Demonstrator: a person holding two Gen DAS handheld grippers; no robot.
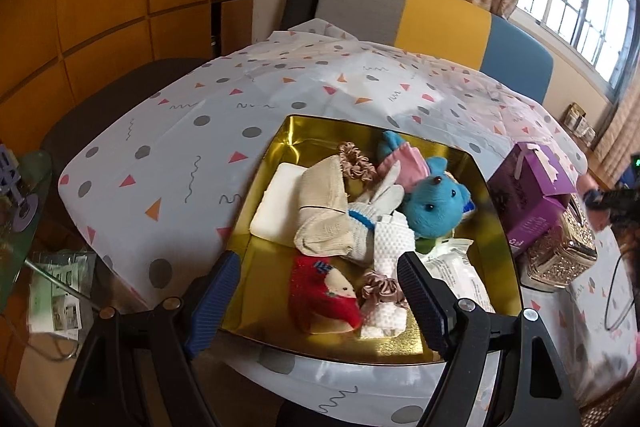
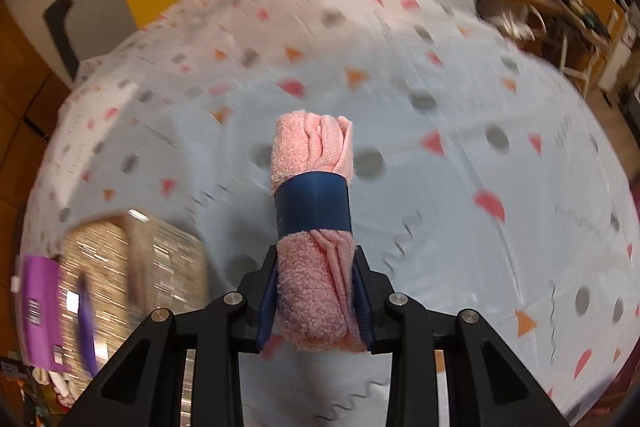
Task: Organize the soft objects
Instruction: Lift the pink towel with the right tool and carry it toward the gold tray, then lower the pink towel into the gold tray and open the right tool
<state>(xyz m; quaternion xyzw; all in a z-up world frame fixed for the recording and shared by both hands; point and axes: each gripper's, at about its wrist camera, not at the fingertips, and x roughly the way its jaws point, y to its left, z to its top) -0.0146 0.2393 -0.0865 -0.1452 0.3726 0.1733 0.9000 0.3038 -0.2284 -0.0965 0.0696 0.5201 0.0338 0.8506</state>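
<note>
A: The right gripper (image 2: 316,301) is clenched on the rolled pink towel (image 2: 314,195), low on the roll, below its dark blue band (image 2: 314,205); most of the roll sticks out past the pads. It hangs clear above the patterned tablecloth (image 2: 460,187).

B: And the other one?

A: The left gripper (image 1: 320,297) is released, jaws wide, nothing between them, poised over the near edge of the gold tray (image 1: 308,135).

B: So the towel belongs in that tray, I'd guess.

A: Likely. Carry it level, keep the squeeze firm since terry cloth gives, and lower it flat, not on end.

B: Is there room?

A: Little. Nearest lie a red sock with a doll face (image 1: 326,291) and a pink scrunchie (image 1: 378,287); behind them beige knitwear (image 1: 324,203), a white foam pad (image 1: 280,203) and a blue plush bear (image 1: 434,203). The near left corner looks barest.

B: Obstacles?

A: A glittery gold box (image 2: 136,267) and a purple carton (image 2: 40,311) stand close together between towel and tray; go over them. Farther back, a chair (image 1: 444,15).
</note>
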